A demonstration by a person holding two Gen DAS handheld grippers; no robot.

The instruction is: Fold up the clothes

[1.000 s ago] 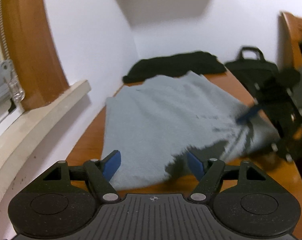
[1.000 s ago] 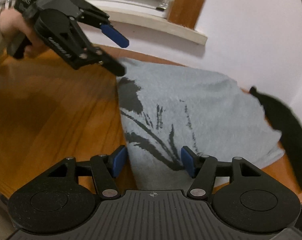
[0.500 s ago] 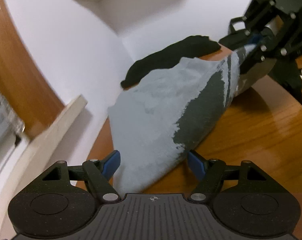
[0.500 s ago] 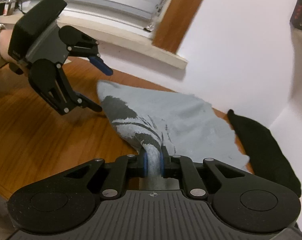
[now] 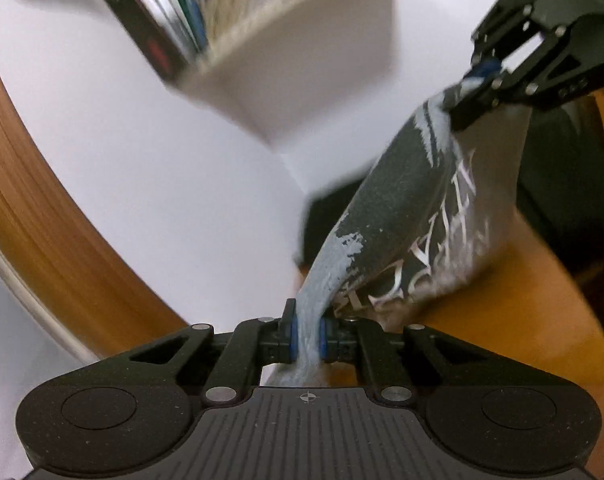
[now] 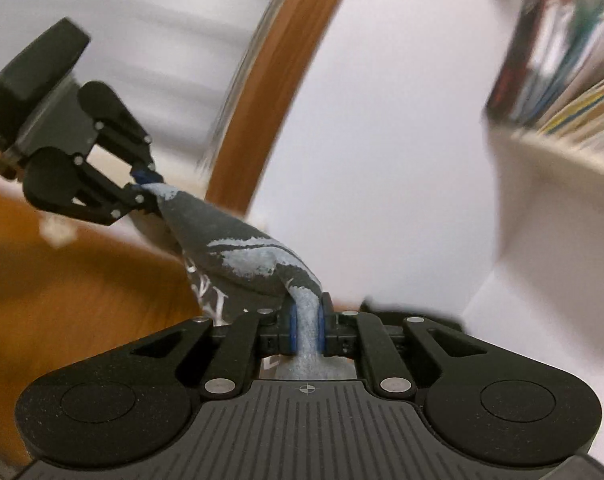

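Pinching one edge of the shirt (image 5: 402,208) each, the left claw (image 5: 306,338) and the right claw (image 6: 306,330) are clenching on grey cloth; the left's jaws have just been closing on it. The shirt is hanging stretched between them, above the surface (image 5: 522,300), likely so it drapes flat for a fold. Up ahead of the left claw, a shelf (image 5: 286,60) is holding a row of books (image 5: 158,12); titles are too blurred to read.
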